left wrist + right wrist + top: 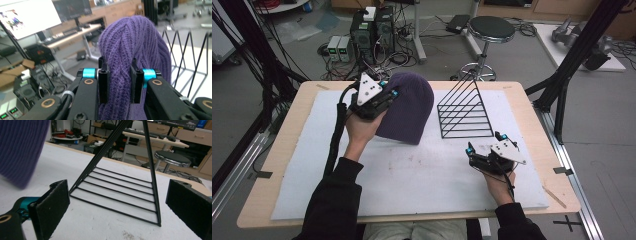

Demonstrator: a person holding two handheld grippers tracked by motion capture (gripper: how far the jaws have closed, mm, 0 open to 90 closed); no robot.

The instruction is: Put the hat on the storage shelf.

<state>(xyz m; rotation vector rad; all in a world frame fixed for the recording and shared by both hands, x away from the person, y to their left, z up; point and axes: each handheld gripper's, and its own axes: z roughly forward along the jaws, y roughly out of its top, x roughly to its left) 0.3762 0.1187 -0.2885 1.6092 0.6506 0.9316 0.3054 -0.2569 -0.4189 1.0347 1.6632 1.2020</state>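
The left gripper (384,95) has its jaws clamped on a fold of the purple knit hat (408,107), holding it lifted so its lower edge hangs just above the white mat (412,185); the hat sits just to the left of the black wire rack (466,112), near it but not touching. In the left gripper view the knit bunches thickly between the two pads, so the grip looks firm rather than marginal (a slipping pinch would show less cloth). The right gripper (484,150) rests in front of the rack, on the person's side, jaws spread wide and holding nothing; its own view looks straight between them at the rack's slanted bars.

My reading is that the hat is being carried toward the rack, perhaps to drape over its peak; to do that well, I would lift it high enough for the hanging hem to clear the top bar, bring it over squarely, and lower it before letting go; the free gripper could steady the rack's base, since thin wire may tip or slide on the mat.

As for containers, the rack is the nearest thing to one, and it stands bare, nothing on its bars or inside its frame.
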